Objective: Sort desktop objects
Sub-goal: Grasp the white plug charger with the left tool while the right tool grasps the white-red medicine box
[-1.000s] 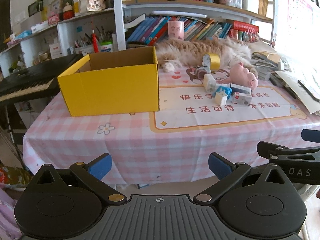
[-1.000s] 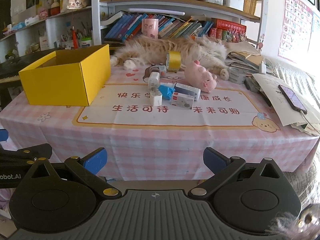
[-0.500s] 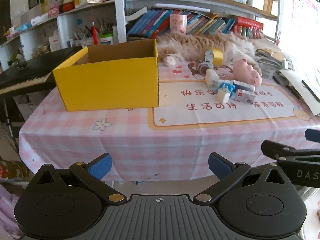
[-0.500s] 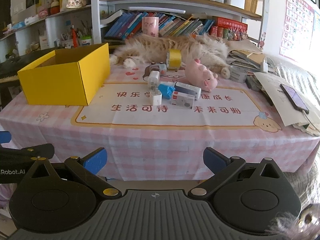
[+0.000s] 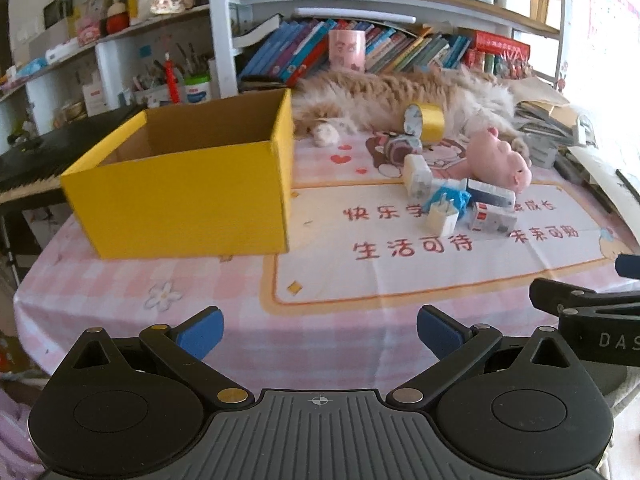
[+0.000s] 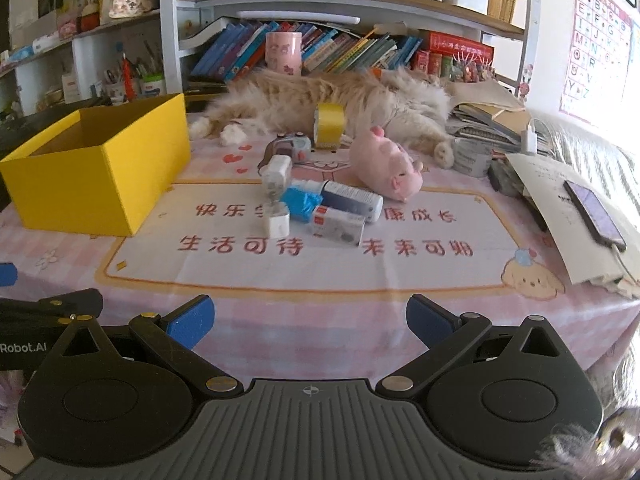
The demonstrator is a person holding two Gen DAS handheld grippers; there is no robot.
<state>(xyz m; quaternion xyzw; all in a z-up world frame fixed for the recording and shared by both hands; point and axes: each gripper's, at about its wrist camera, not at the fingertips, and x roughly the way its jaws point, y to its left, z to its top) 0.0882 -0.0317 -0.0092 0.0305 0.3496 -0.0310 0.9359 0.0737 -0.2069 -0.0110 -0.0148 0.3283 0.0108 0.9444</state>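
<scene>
Left gripper [image 5: 318, 332] spread, empty | right gripper [image 6: 310, 320] spread, empty | clutter pile [image 6: 320, 204] mid-table, straight ahead of right, which is nearer | yellow box [image 5: 188, 192] ahead of left

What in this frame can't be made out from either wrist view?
- Yellow box floor: both views, hidden by its own front wall.
- Small items behind the blue packet: partly covered by the pile.
- Carton print: too small.
- Right gripper: left view, cut off at the edge.
</scene>
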